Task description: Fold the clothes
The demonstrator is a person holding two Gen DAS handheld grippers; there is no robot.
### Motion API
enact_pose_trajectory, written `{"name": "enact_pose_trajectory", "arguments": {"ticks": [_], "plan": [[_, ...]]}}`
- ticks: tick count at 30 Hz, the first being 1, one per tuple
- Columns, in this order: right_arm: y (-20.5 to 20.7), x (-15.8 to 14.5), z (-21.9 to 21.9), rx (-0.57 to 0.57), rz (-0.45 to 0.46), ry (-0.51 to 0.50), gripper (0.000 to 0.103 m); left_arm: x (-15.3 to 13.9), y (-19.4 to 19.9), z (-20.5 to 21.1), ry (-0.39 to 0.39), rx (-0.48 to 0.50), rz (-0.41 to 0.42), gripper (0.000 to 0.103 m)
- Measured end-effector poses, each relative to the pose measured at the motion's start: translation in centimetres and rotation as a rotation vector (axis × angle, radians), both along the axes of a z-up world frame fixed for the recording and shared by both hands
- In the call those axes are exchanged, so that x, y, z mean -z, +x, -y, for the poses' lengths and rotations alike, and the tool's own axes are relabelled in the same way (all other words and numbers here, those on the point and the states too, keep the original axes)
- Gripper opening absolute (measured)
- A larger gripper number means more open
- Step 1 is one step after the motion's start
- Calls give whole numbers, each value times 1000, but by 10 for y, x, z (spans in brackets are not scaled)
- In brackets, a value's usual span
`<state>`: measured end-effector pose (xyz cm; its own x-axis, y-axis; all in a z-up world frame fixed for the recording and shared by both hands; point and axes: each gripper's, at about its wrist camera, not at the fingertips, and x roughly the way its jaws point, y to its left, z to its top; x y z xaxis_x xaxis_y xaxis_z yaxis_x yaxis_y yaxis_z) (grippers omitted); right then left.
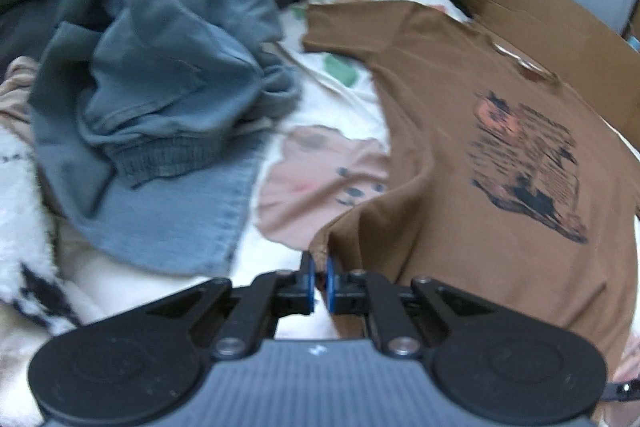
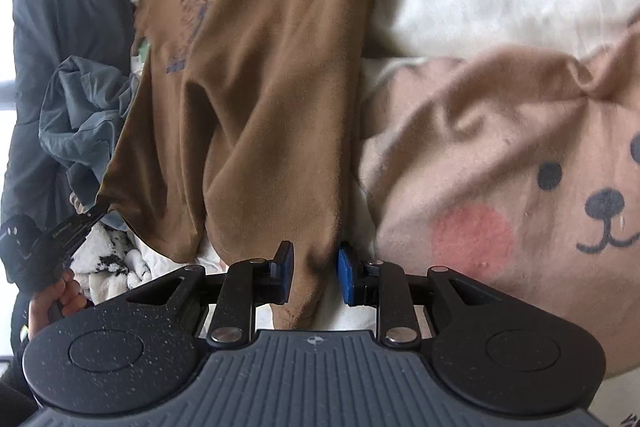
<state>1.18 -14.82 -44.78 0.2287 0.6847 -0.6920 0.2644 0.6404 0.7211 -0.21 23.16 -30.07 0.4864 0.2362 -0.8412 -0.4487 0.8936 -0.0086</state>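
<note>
A brown T-shirt (image 1: 440, 147) with a dark printed graphic lies spread on the bed, collar at the far side. My left gripper (image 1: 319, 277) is shut on the near left corner of its hem. In the right wrist view the same brown T-shirt (image 2: 260, 67) runs away from me, and my right gripper (image 2: 314, 271) is shut on a thick bunched fold of its hem, the blue pads pressing into the cloth on both sides. The left gripper (image 2: 90, 213) shows at the left there, holding the other hem corner, with a hand (image 2: 52, 299) on its handle.
A crumpled blue-grey sweatshirt (image 1: 160, 47) lies on denim (image 1: 180, 219) left of the shirt. A brown cardboard box (image 1: 540, 7) stands behind the collar. A fuzzy white and black garment (image 1: 24, 227) lies near left. The bedsheet (image 2: 520, 187) has a bear print.
</note>
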Motion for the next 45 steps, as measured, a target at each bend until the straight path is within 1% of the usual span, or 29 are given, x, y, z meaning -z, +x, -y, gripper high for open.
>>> {"name": "enact_pose_trajectory", "arguments": {"ticks": [1,2,6,10,15,19,22,25,27,31,35,40,45], "plan": [[0,-2,0,-10,9,-6,2,-2,-1,-4,0,-11,2,6],[1,-4,0,-19,10,-11,0,-4,-2,-7,1,-22,4,6],[1,-19,3,-55,22,-25,0,-13,-11,-14,7,-58,8,5],[4,-45,7,-101,47,-43,0,-23,-20,-21,15,-87,23,5],[6,-72,17,-130,71,-64,0,-41,-25,-34,14,-123,61,5],[8,-94,26,-152,90,-81,0,-59,-25,-37,12,-126,95,5],[9,-100,31,-153,93,-96,0,-75,-23,-40,-33,-150,121,5],[9,-102,35,-153,88,-100,0,-89,-20,-40,-40,-148,139,5],[8,-104,37,-160,82,-103,0,-92,-20,-41,-43,-154,140,5],[5,-102,39,-187,62,-127,0,-80,-26,-46,-30,-173,105,5],[1,-96,41,-205,38,-155,0,-59,-33,-53,-32,-204,63,5],[-2,-78,42,-202,-5,-184,0,-23,-35,-62,-27,-225,0,5],[-3,-53,40,-185,-50,-216,0,11,-30,-71,-16,-232,-54,5]]}}
